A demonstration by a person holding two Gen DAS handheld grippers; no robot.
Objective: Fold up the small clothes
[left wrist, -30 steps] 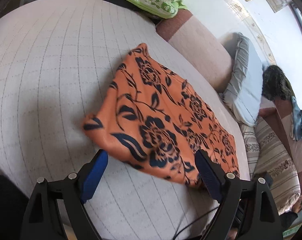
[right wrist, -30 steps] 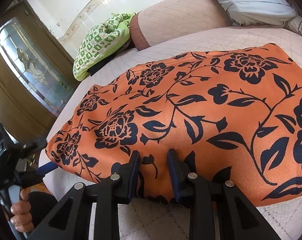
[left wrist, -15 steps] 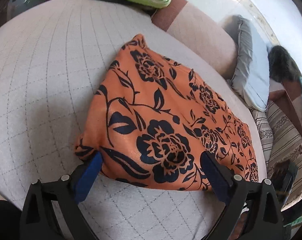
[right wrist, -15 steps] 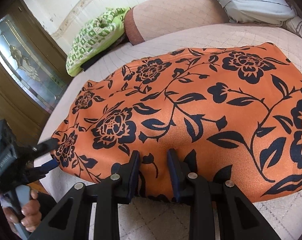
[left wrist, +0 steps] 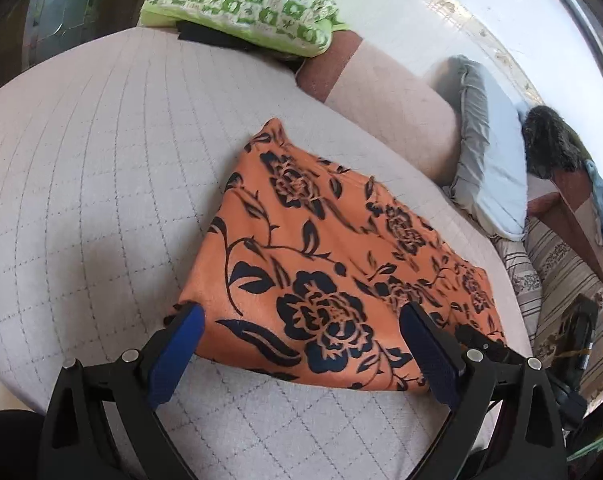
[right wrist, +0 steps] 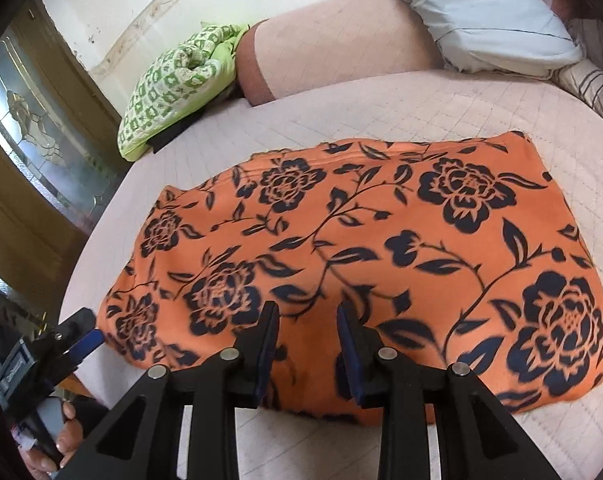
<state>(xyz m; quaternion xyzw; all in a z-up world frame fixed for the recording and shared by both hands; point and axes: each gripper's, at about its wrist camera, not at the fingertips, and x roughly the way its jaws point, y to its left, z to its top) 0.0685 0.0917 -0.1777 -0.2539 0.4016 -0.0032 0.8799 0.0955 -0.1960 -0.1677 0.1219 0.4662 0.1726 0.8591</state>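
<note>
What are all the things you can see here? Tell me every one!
orange flowered cloth: one, orange with dark blue flowers, lying flat on the bed.
bed cover: one, pale quilted, under the cloth.
green checked bundle: one, green and white, at the bed's far corner.
bolster: one, pinkish, along the bed's far edge.
grey pillow: one, light grey, leaning past the bolster.
striped cushion: one, beige striped, beside the bed.
glass door: one, brown frame, behind the green bundle.
left gripper: one, black with blue pads, open wide at the cloth's corner.
right gripper: one, black, jaws narrow at the cloth's near edge.
</note>
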